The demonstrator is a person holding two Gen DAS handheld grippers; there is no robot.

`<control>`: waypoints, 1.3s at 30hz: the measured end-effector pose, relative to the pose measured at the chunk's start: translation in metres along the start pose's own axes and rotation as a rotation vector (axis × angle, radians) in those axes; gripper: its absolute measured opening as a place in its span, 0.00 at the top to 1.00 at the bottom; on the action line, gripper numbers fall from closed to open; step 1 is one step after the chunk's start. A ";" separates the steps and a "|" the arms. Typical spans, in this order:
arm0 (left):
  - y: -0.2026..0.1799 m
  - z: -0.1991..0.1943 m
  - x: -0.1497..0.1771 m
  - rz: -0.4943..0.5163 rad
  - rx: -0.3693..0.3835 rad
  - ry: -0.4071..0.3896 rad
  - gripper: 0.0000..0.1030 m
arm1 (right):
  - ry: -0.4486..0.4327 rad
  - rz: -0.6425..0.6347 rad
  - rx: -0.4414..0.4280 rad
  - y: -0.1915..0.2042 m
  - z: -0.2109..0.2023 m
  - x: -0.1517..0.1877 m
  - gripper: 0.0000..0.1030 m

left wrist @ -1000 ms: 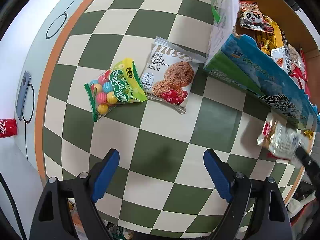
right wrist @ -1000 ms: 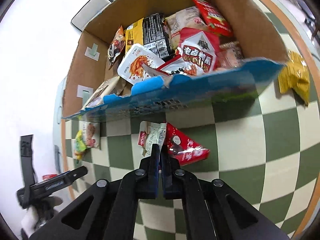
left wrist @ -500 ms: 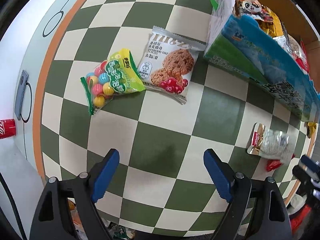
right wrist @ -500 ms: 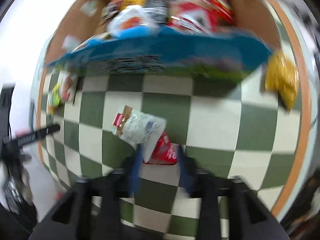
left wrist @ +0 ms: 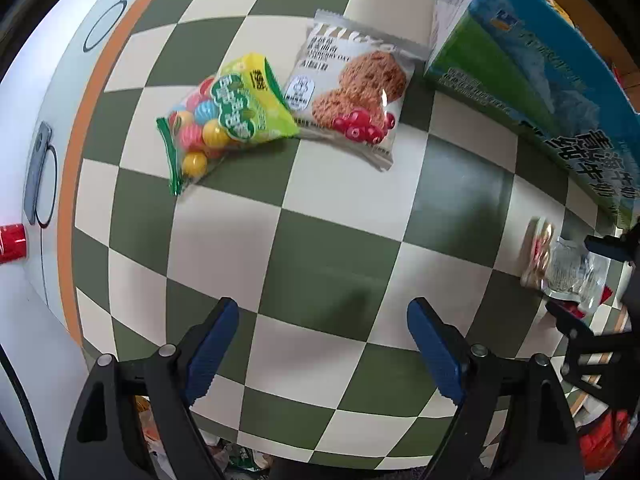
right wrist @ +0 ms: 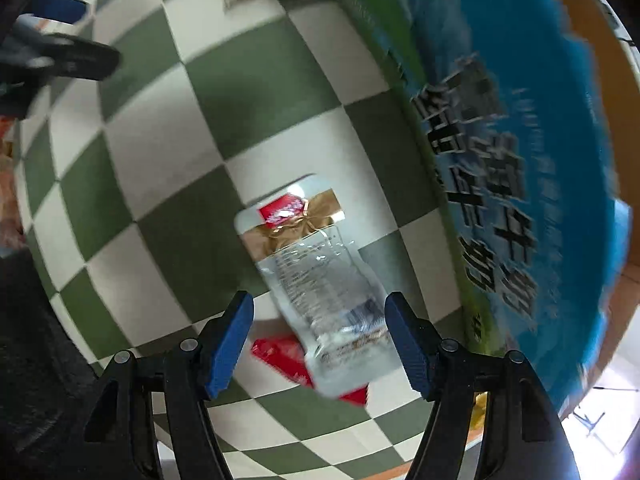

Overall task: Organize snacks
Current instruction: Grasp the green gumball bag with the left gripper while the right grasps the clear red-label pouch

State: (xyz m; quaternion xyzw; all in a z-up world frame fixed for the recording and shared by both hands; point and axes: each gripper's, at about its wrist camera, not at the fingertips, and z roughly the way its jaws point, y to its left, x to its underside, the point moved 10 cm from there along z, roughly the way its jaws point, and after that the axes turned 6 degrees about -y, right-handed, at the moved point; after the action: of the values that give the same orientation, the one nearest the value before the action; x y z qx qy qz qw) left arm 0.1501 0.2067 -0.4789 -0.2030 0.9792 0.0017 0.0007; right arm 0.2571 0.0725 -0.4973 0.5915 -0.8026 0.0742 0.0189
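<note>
The right gripper (right wrist: 318,336) has just been opening; its jaws now stand spread on either side of the clear snack packet (right wrist: 320,280), which lies flat on the checkered tablecloth (right wrist: 168,152) over a red packet (right wrist: 280,354), close beside the blue carton wall of the snack box (right wrist: 520,160), and neither pad presses on it. Risk: a closure here may pinch both packets together, or the slick film may slide out, since the view is blurred and alignment is uncertain. The left gripper (left wrist: 322,350) is spread and empty over bare cloth, well apart from the candy bag (left wrist: 224,116) and cookie packet (left wrist: 352,96) near the far edge.
</note>
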 end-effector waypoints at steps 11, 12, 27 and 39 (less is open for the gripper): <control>0.024 -0.009 -0.010 0.010 -0.006 -0.038 0.16 | 0.063 0.291 -0.138 -0.014 0.021 0.012 0.44; 0.029 -0.011 -0.014 0.013 -0.010 -0.050 0.16 | 0.065 0.337 -0.146 -0.014 0.020 0.014 0.44; 0.066 0.005 -0.098 0.370 -0.120 -0.052 0.16 | -0.077 0.805 -0.342 -0.033 -0.010 0.008 0.47; 0.079 0.028 -0.100 0.428 -0.161 -0.041 0.46 | -0.120 0.762 -0.329 -0.020 -0.031 0.009 0.47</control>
State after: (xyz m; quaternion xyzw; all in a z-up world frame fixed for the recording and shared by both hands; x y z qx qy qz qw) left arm 0.2108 0.3194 -0.5070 0.0100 0.9964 0.0842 0.0038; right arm 0.2721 0.0624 -0.4633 0.2446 -0.9649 -0.0881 0.0376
